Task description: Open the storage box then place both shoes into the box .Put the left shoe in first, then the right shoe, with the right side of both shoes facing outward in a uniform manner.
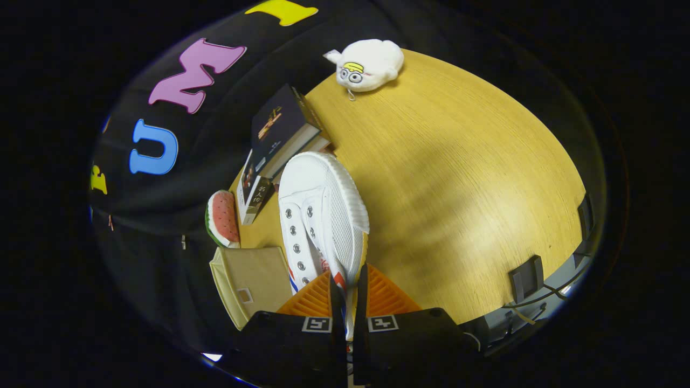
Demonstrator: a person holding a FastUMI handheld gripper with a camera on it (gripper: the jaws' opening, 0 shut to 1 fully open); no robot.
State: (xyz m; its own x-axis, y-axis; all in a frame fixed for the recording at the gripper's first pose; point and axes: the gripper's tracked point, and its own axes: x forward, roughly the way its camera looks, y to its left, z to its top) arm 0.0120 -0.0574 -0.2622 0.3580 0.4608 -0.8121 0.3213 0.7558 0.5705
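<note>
Between gripper (348, 293) fingers, clamped white shoe (323, 215)

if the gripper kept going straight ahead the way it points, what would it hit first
The gripper is shut on the white shoe, whose toe leads. Straight on, that toe would probably meet the stacked books just beyond it first, though depth is hard to judge in this view.
</note>
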